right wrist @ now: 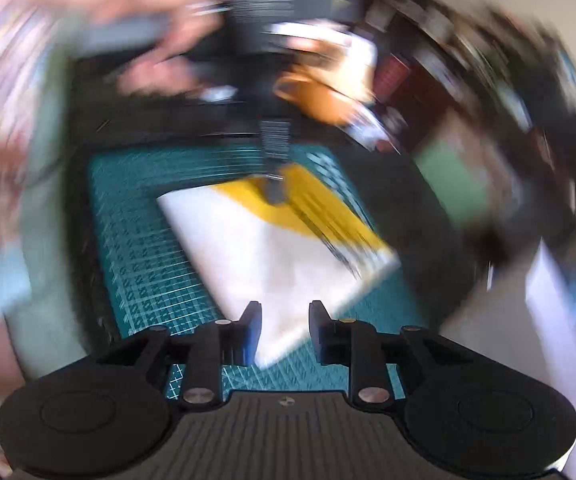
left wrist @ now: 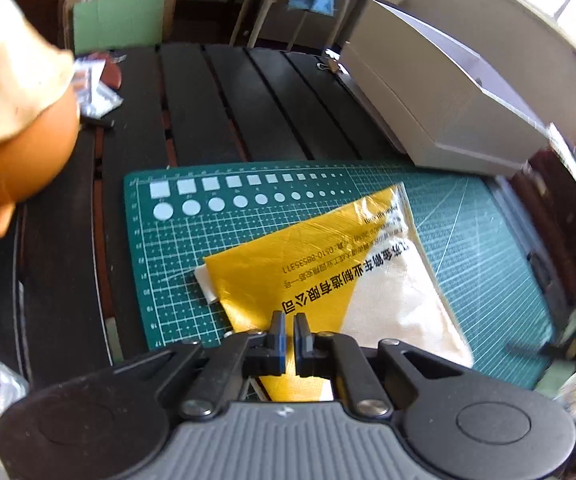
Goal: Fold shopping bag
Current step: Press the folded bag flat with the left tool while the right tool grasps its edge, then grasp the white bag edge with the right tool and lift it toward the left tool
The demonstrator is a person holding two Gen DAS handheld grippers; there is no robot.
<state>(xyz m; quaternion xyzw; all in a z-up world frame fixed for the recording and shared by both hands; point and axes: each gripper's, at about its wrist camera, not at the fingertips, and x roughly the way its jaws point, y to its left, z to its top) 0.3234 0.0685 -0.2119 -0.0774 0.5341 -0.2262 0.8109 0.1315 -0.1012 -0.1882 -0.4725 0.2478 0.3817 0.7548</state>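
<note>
Lying flat on the green cutting mat (left wrist: 176,248), the shopping bag (left wrist: 327,264) is folded into a yellow-and-white packet with black printed text. Left wrist view: sharp. The left gripper (left wrist: 289,334) sits over the bag's near yellow edge, fingers nearly pressed together with only a thin slit between them; whether any bag material is pinched there cannot be told. This view alone shows the dark slatted table (left wrist: 224,112), an orange pot (left wrist: 20,148) with a pale cloth on top at left, and a white box (left wrist: 439,92) at the mat's far right corner.

Right wrist view: heavy motion blur. The right gripper (right wrist: 285,320) is spread, its fingers apart over the bag's white near corner (right wrist: 272,272). Only here is the left gripper seen from outside, a dark blurred shape (right wrist: 276,148) coming down onto the bag's far yellow part.
</note>
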